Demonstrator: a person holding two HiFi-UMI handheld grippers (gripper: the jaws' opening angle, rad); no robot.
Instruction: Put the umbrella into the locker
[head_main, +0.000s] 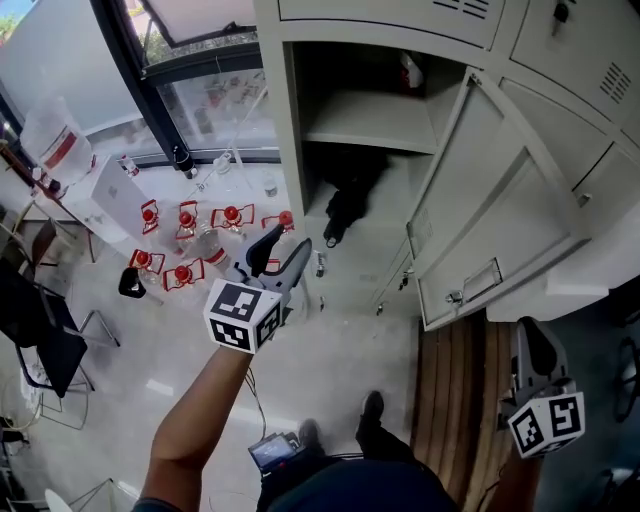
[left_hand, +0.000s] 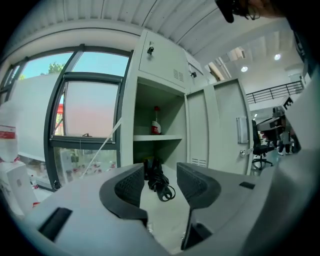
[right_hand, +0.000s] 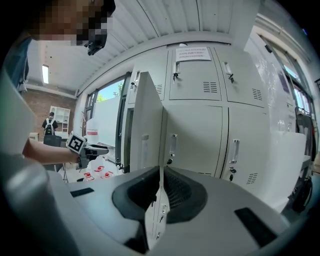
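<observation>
Plainly, the left tool (head_main: 288, 245) stands with its jaws apart and nothing between the pads. It is held out level in front of the open locker (head_main: 292, 120), and its marker cube (head_main: 243, 315) sits just above the person's forearm. In the left gripper view the gap between the jaws frames the umbrella (left_hand: 159, 181) some way beyond them, not touching either pad.

The umbrella is black and folded. It lies on the floor of the locker's lower compartment, under the shelf (head_main: 370, 125), with its strap looped toward the opening. A red-topped bottle (left_hand: 156, 122) stands on that shelf at the back.

The right tool (right_hand: 161, 176) has its jaws drawn together, with only a thin sliver of light between the pads and nothing gripped. It is held low at the person's right, beside the swung-out locker door (head_main: 500, 230), whose edge lines up with the slit in the right gripper view.

Left of the locker, several red-capped bottles (head_main: 188, 218) stand on the pale floor below a window (head_main: 200, 60).
</observation>
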